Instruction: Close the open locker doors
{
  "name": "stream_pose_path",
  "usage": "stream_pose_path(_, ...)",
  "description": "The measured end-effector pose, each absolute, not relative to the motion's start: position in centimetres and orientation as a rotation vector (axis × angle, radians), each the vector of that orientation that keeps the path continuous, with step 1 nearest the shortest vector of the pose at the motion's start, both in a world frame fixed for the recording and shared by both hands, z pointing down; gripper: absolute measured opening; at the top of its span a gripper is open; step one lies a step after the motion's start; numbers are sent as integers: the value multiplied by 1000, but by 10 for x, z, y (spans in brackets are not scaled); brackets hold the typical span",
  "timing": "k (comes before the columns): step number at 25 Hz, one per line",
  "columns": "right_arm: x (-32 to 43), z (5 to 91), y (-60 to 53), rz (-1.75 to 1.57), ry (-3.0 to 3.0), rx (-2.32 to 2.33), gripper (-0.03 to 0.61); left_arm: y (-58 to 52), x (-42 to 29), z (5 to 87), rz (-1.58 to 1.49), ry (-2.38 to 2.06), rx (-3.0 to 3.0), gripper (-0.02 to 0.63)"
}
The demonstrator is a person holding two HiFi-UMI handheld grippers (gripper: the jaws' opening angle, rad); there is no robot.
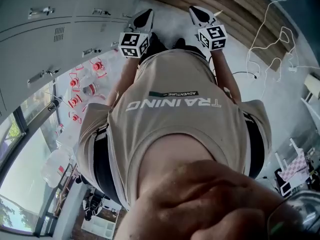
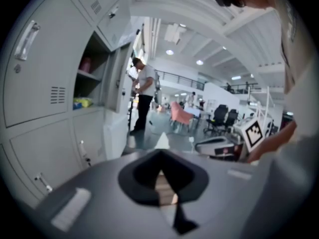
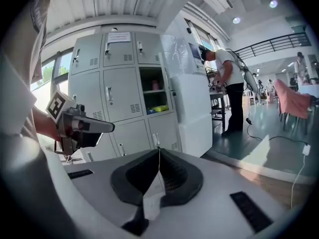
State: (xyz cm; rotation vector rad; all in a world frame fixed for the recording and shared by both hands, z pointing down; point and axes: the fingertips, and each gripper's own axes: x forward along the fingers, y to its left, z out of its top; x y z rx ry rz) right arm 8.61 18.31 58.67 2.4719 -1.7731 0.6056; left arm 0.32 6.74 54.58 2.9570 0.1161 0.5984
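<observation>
A bank of grey lockers (image 3: 112, 91) stands ahead and to the left. One middle compartment (image 3: 153, 96) is open, with a yellow thing on its shelf; its door (image 3: 177, 54) swings out to the right. The left gripper view shows that same open compartment (image 2: 90, 78) at left. My left gripper (image 2: 162, 142) is shut and empty, away from the lockers. My right gripper (image 3: 159, 151) is shut too, holding nothing. In the head view both grippers, left (image 1: 144, 16) and right (image 1: 198, 13), are held out in front of my chest, side by side.
A white cabinet (image 3: 193, 114) stands right of the lockers. Beyond it a person (image 3: 230, 86) stands at a bench. A white cable (image 1: 272, 41) lies on the floor at right. A pink chair (image 2: 180, 114) and office chairs (image 2: 219, 118) are further off.
</observation>
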Motion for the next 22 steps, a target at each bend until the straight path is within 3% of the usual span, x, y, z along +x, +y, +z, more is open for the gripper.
stream_pose_path(13, 168, 617, 180, 788, -1669, 2585, 15, 47, 102, 570, 577, 165, 2935, 0)
stream_pose_path(22, 248, 586, 100, 644, -1737, 2409, 15, -16, 187, 546, 472, 100, 2963, 0)
